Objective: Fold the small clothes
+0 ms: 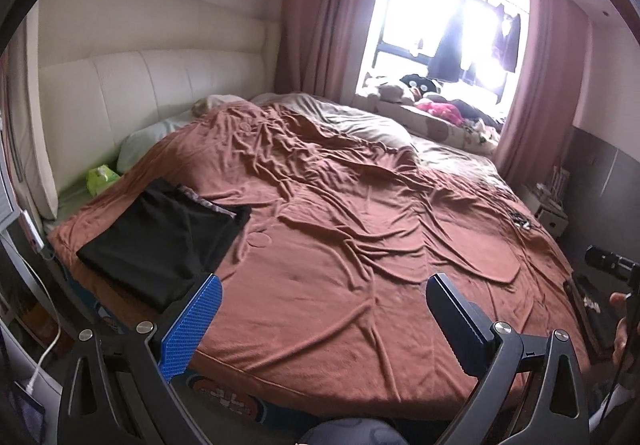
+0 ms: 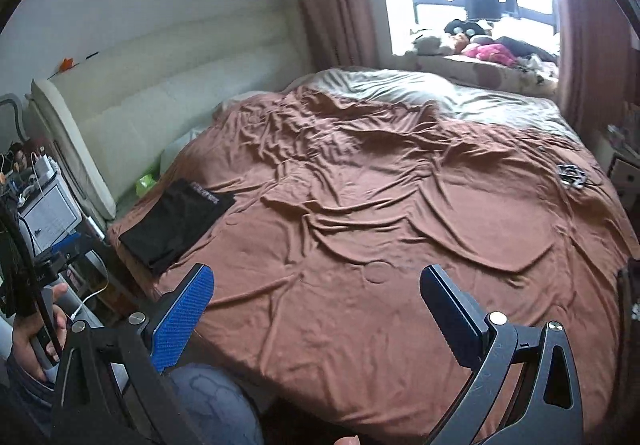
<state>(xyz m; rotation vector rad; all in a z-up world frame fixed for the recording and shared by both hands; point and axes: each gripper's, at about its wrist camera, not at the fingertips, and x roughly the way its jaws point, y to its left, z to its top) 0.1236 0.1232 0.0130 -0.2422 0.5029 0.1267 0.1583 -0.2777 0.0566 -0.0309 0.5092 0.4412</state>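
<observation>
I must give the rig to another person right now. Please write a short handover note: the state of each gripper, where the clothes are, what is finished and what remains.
Left gripper: open, empty, held above the near edge of the bed.
Right gripper: open, empty, also above the near edge.
Black garment: lies folded flat on the brown blanket, at the near left corner of the bed, waistband with lettering on its far side. Neither gripper touches it.
Done: this one piece looks folded.
Left: no other small garment lies within reach on the blanket. A pile of clothes and toys sits on the window ledge; whether it belongs to the job I cannot tell.
</observation>
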